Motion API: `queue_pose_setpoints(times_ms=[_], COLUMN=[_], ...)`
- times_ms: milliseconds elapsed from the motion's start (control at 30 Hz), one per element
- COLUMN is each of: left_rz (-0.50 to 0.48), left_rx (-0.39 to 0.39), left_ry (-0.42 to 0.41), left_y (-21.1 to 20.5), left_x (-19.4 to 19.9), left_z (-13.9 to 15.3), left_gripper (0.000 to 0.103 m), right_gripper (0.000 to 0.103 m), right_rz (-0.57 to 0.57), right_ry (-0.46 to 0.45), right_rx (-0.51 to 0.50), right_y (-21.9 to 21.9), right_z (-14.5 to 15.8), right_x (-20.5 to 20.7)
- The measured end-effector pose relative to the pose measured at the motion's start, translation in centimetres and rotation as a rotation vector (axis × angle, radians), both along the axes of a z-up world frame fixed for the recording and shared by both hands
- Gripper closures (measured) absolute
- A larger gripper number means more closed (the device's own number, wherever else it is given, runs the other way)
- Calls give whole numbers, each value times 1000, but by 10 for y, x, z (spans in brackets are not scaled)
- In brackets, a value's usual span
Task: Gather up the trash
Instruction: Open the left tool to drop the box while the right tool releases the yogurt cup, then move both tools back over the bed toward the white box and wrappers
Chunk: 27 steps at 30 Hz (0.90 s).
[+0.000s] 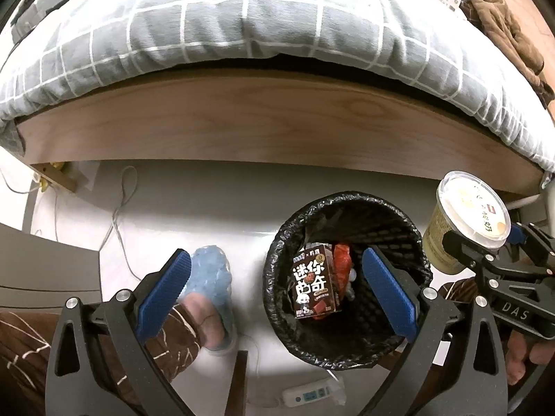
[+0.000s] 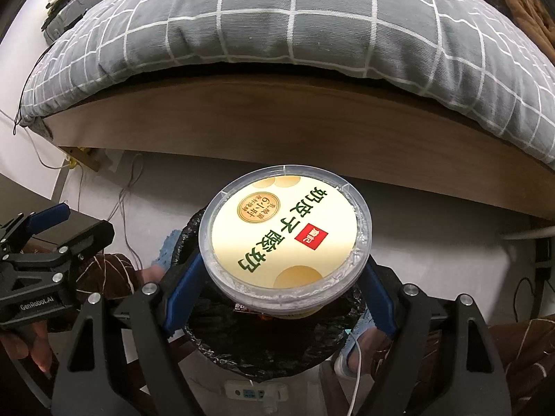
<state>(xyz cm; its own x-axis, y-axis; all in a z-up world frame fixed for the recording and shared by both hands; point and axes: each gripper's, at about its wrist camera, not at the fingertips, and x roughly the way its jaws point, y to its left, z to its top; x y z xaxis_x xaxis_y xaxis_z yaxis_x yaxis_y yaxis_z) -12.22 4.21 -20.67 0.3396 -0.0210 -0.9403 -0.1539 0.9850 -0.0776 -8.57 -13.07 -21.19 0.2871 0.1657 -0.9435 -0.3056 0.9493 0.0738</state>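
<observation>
My right gripper [image 2: 281, 287] is shut on a yogurt cup [image 2: 284, 232] with a cream lid and green characters, its blue pads on the cup's sides. The cup hangs over a black bag-lined mesh bin [image 2: 242, 350]. In the left wrist view the same cup [image 1: 468, 208] sits at the bin's right rim, held by the right gripper [image 1: 485, 253]. In the bin [image 1: 347, 350] lie a brown drink carton [image 1: 314, 284] and a red wrapper [image 1: 341, 263]. My left gripper [image 1: 277, 260] is open and holds nothing, its right finger over the bin, its left over a slipper.
A bed with a grey checked quilt [image 1: 242, 24] and wooden side board [image 1: 260, 121] runs across the back. A person's foot in a blue slipper [image 1: 211, 277] stands left of the bin. Cables [image 1: 118, 215] and a white power strip [image 1: 305, 397] lie on the floor. A grey cabinet [image 1: 45, 267] is at left.
</observation>
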Motion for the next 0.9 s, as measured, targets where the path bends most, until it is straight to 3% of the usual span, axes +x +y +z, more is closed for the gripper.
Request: queue_pose_setpoints(times_ms=[333, 900], left_rz=[-9, -41], left_rx=[5, 2], left_ry=[-20, -186], left_y=[-2, -22], left_x=[1, 17], left_z=[11, 85], left_gripper=[6, 6], right_gripper=[9, 8], right_rz=[-33, -86], right_ry=[-59, -295], right_rx=[-7, -10], right_y=[-25, -48], right_z=[23, 96], right_x=[6, 14])
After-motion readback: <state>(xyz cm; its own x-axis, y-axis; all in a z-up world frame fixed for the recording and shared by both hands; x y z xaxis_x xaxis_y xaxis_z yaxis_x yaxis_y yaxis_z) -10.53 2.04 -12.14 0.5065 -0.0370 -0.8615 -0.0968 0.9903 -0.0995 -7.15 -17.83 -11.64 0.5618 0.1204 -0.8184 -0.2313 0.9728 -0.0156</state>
